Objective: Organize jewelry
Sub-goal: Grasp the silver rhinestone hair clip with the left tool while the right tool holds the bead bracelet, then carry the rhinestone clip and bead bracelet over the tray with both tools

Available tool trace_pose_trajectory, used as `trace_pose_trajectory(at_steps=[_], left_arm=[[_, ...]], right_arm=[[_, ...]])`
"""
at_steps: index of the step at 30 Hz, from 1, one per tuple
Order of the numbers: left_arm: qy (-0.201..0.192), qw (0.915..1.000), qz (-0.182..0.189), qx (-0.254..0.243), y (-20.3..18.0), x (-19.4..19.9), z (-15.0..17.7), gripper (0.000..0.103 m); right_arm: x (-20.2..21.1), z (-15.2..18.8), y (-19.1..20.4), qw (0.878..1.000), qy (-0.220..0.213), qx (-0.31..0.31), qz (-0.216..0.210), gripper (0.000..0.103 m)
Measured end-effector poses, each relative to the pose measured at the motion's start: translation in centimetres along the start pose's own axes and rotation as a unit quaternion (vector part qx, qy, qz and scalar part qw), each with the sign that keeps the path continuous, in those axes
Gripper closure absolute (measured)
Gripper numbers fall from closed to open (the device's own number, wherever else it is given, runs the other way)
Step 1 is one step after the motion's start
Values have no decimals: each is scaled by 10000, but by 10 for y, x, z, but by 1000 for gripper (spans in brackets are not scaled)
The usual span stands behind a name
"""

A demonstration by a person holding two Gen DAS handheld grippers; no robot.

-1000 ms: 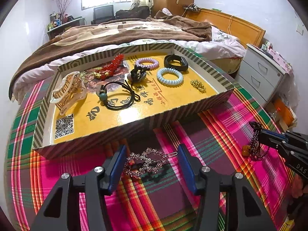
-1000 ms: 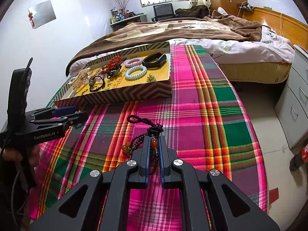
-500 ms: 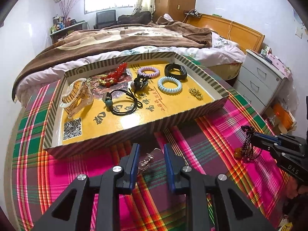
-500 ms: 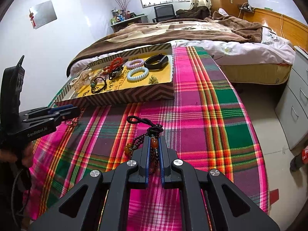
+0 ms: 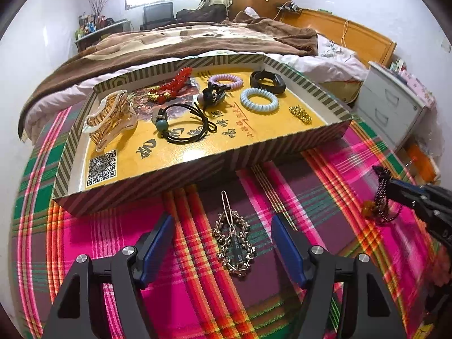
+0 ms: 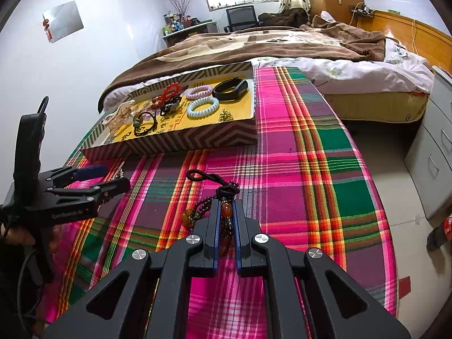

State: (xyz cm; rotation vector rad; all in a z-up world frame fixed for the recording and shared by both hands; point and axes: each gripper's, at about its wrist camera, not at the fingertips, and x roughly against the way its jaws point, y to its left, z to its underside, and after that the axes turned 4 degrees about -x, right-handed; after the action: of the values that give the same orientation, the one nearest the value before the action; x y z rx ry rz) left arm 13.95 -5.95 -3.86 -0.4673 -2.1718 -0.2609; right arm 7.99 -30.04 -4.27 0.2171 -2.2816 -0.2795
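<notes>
Most jewelry already lies in the striped tray (image 5: 282, 152), while the rhinestone hair clip (image 5: 234, 243) lies on the bench between the opening left gripper (image 5: 221, 243) fingers and the right gripper (image 6: 226, 223) clenches a beaded tassel (image 6: 224, 212).

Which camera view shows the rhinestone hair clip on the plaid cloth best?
The left wrist view: the rhinestone hair clip lies whole on the cloth between the opening jaws of the left gripper, untouched. The right wrist view shows only a glint behind that gripper.
</notes>
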Motion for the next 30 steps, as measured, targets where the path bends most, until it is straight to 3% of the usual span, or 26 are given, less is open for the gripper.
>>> trace_pose_trajectory(at_steps=[4,5,18,30], left_arm=[[-26,10000,-85,-32,-3,2,-1,73],[-9,9999,-104,-19,-1,3,-1,77],[-179,9998,-64,108,5,22,-8,77],[-598,9982,-93,52,8,51,-39,77]], right_arm=[[0,0,0,10000,2,4,0,95],[0,0,0,10000,1,-2,-2,95],[4,-6,5,10000,-80,48,-32,95],[14,-42,13,9990,-404,183,-76,95]])
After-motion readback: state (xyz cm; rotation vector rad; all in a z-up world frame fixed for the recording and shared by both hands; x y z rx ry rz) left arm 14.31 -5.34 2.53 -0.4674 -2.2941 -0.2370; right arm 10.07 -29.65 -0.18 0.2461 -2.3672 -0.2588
